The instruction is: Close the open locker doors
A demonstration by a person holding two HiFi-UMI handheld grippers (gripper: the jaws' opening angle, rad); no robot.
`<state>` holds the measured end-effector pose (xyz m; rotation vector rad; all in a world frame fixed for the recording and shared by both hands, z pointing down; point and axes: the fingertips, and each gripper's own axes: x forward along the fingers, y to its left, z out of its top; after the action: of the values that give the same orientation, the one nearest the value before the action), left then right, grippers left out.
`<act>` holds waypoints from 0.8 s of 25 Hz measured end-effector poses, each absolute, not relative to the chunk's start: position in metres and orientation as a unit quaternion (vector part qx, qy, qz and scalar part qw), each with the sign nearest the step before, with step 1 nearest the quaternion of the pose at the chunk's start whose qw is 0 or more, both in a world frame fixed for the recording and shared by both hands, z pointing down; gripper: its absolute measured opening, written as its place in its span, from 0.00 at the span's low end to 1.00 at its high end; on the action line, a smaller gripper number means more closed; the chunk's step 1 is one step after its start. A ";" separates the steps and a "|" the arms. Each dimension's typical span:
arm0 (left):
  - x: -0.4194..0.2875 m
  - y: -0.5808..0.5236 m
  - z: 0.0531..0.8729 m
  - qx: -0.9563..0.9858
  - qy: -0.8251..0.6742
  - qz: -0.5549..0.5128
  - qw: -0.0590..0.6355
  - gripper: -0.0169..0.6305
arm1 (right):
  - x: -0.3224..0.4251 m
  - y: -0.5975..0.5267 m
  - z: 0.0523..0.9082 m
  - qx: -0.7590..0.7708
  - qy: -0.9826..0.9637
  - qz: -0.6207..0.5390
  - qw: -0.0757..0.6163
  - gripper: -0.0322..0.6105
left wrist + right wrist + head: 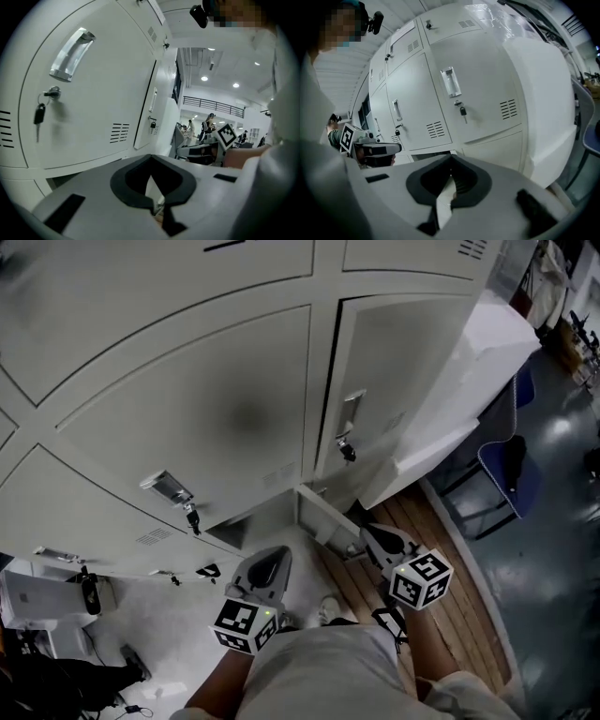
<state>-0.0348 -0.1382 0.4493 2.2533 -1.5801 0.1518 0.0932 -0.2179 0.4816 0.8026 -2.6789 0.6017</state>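
Left gripper: jaws shut tip to tip with nothing between them; dark, curved, rubbery pads set in a smooth pale grey shell; a marker cube rides on its rear.
Right gripper: jaws also closed on nothing, their tips meeting at a point; same grey shell and dark pads.
Lockers: matte off-white sheet metal ahead of both pairs of jaws; flat rectangular doors, each with small louvred vents.
Open door: a thin flat panel in the lowest row, just ahead of the jaws and between the two grippers; it stands out from the locker face, seen nearly edge-on, its free edge pointing back toward the person; the right jaws are near that edge, whether touching I cannot tell; a dark compartment gapes beside it, ahead of the left jaws.
Closed doors: two tall ones above the jaws, long axis upright, flush with the frame.
Handle: shiny recessed metal pull above the left jaws; a key with a dark head hangs in the lock under it.
Second handle: same shiny pull, above the right jaws, a key below it too.
Floor: wooden planks under and right of the right jaws.
Chair: blue seat on a dark frame, well right of the right jaws.
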 end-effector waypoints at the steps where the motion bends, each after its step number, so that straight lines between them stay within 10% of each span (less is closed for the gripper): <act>1: -0.028 -0.141 0.450 0.802 -0.563 0.054 0.191 0.05 | 0.103 -0.223 0.484 0.282 -0.926 0.209 0.142 0.09; 20: 0.032 -0.148 0.478 0.770 -0.595 0.083 0.213 0.05 | 0.178 -0.246 0.563 0.232 -0.924 0.218 0.214 0.09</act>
<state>0.0321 -0.1478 0.4780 2.1384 -1.6520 0.2298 0.1782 -0.2459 0.5635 0.6427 -2.5620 0.6037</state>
